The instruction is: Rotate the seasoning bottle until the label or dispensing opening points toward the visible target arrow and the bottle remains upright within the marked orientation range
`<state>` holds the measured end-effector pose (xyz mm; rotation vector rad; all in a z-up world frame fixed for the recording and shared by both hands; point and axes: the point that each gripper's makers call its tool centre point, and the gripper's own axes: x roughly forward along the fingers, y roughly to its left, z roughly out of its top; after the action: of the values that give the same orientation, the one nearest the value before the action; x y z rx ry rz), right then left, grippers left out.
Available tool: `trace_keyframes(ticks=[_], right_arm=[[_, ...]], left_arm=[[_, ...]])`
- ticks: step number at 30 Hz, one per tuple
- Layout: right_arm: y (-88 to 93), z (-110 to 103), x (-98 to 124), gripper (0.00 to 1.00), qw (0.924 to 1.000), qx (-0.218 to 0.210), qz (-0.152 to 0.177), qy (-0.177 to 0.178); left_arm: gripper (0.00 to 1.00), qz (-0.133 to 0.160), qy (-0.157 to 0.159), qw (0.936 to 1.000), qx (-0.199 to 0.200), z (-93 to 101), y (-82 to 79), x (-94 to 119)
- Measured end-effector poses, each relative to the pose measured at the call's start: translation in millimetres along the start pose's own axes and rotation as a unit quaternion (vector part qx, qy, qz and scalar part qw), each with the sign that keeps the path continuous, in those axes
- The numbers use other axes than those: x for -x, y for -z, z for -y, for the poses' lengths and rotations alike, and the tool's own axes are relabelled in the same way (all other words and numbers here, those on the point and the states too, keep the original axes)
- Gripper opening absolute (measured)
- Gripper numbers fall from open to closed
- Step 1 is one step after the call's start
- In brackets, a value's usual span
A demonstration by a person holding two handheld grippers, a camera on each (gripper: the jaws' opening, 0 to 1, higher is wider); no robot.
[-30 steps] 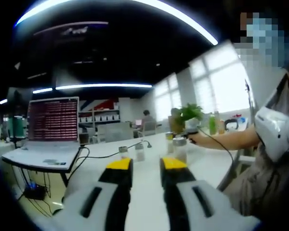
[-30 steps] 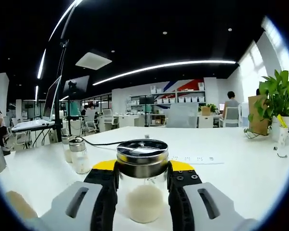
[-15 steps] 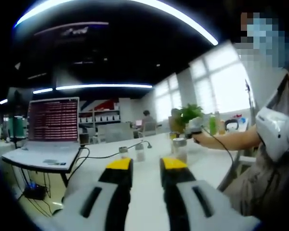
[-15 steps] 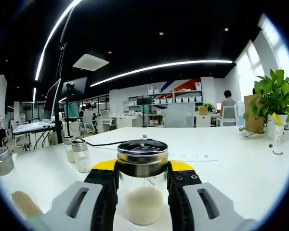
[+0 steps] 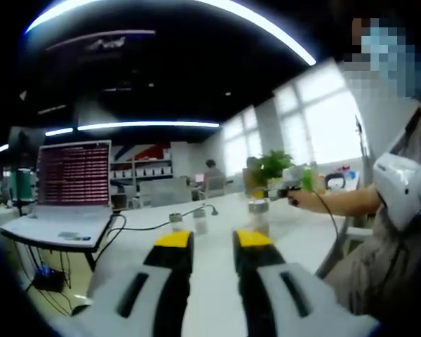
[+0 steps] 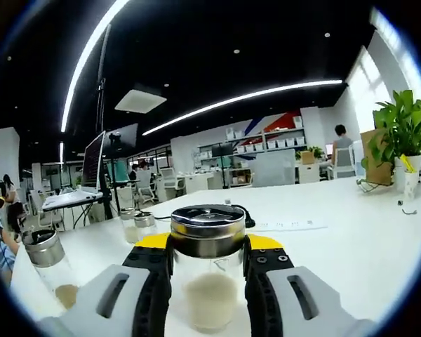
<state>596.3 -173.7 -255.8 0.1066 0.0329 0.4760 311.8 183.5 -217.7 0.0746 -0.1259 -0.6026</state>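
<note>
The seasoning bottle [image 6: 209, 295], clear glass with a steel lid and white granules in its lower half, stands upright between the yellow-tipped jaws of my right gripper [image 6: 208, 243], which is shut on it just under the lid. In the left gripper view the same bottle [image 5: 258, 215] shows small at the middle right, under the right gripper [image 5: 279, 189] held by a person's hand. My left gripper [image 5: 212, 242] hovers low over the white table [image 5: 217, 295], open by a narrow gap with nothing in it.
Two small shakers [image 6: 139, 226] stand left of the held bottle, and a steel-lidded jar [image 6: 46, 254] stands nearer at the left edge. A black cable [image 6: 247, 222] and a paper strip [image 6: 291, 225] lie behind it. A potted plant [image 6: 400, 133] stands far right. A laptop [image 5: 74, 179] is at the left.
The right gripper view has swung left with the bottle still held: the shakers have slid right in it and the jar has come into view. In the left gripper view the hand has risen slightly.
</note>
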Motion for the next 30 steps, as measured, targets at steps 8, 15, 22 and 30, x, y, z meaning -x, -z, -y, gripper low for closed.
trace_keyframes(ticks=[8,15,22,30], right_arm=[[-10.1,-25,22,0.38,0.9991,0.013,0.017,-0.036],[-17.5,-43,42,0.38,0.9979,0.019,0.027,-0.055],[-18.5,-63,61,0.38,0.9966,0.040,0.029,-0.065],[-26.6,-69,77,0.38,0.9954,0.046,0.038,-0.074]], left_arm=[[0.24,-0.002,0.001,1.0000,0.001,0.3,1.8,-1],[0.24,-0.004,0.006,1.0000,0.002,2.1,3.2,-3],[0.24,-0.005,0.009,0.9999,0.001,4.9,2.4,-5],[0.24,-0.007,0.013,0.9999,0.000,7.1,3.0,-8]])
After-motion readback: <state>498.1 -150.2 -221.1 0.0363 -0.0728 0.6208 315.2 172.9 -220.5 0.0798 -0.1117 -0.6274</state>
